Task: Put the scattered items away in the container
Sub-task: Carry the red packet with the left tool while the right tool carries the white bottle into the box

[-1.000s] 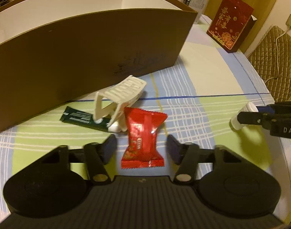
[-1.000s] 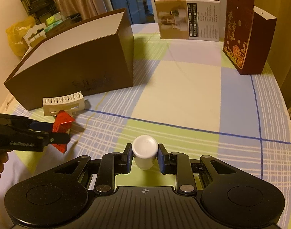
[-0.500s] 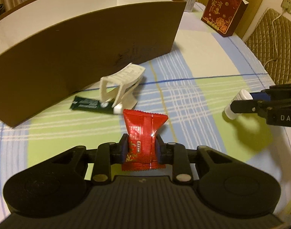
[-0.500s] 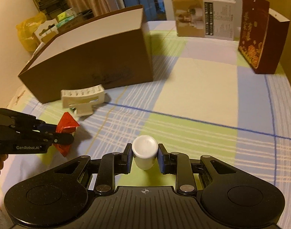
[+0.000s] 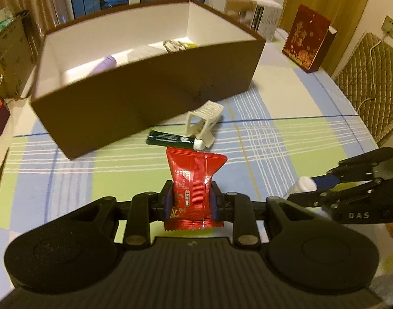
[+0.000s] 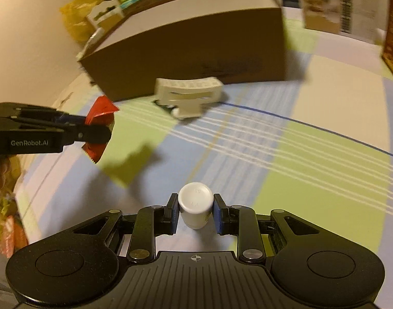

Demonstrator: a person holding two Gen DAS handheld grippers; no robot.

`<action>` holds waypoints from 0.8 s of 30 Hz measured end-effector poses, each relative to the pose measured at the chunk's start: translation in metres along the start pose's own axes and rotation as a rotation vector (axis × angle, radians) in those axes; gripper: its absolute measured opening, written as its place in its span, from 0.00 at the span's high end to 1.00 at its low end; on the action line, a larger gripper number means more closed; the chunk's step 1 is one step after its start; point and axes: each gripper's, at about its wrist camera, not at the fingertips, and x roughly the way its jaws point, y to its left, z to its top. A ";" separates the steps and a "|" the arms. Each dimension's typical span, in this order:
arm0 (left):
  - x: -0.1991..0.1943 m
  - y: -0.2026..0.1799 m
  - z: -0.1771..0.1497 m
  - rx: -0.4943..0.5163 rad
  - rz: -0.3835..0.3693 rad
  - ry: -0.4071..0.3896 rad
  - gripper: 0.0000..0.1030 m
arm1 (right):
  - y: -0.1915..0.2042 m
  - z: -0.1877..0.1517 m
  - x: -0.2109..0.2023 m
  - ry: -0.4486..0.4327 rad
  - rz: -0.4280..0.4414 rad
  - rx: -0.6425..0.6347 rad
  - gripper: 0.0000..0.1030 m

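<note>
Two grippers each carry one item above the checked tablecloth [image 5: 286,134], and the main hazard is the largest thing in view: the brown box [image 5: 150,95], the container for the tidy-up. Its near wall stands tall between both loads and the white interior, so a load carried in too low would probably strike the rim and could slip free or shove the box back. Inside it, a lilac tube [image 5: 105,65] lies along the left part of the floor and a small patterned item with a yellow edge [image 5: 176,45] sits near the far right corner; a drop onto either could bounce.

On the cloth just in front of the box wall, a white hair claw [image 5: 204,122] touches a dark green tube [image 5: 172,139]; both are not yet put away.

The left gripper [image 5: 191,200] has its fingers clamped on the lower half of a red snack packet [image 5: 193,180], whose top stands free and, being slick film, may slide or fold under the squeeze.

The right gripper [image 6: 195,212] pinches a small white bottle [image 6: 195,204] cap forward; being round and smooth, it might twist out if tilted sharply.
</note>
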 end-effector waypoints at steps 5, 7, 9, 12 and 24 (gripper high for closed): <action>-0.028 0.010 0.007 0.033 0.006 -0.048 0.78 | 0.009 0.022 -0.004 -0.022 0.045 -0.019 0.71; -0.038 0.015 0.013 0.052 0.013 -0.073 0.78 | 0.012 0.034 -0.009 -0.045 0.058 -0.030 0.71; -0.048 0.022 0.021 0.066 0.019 -0.100 0.78 | 0.014 0.049 -0.014 -0.073 0.070 -0.042 0.71; -0.059 0.035 0.035 0.082 0.033 -0.137 0.78 | 0.018 0.076 -0.022 -0.123 0.085 -0.062 0.71; -0.058 0.086 0.121 0.195 0.114 -0.219 0.78 | 0.027 0.199 -0.020 -0.288 0.084 -0.087 0.71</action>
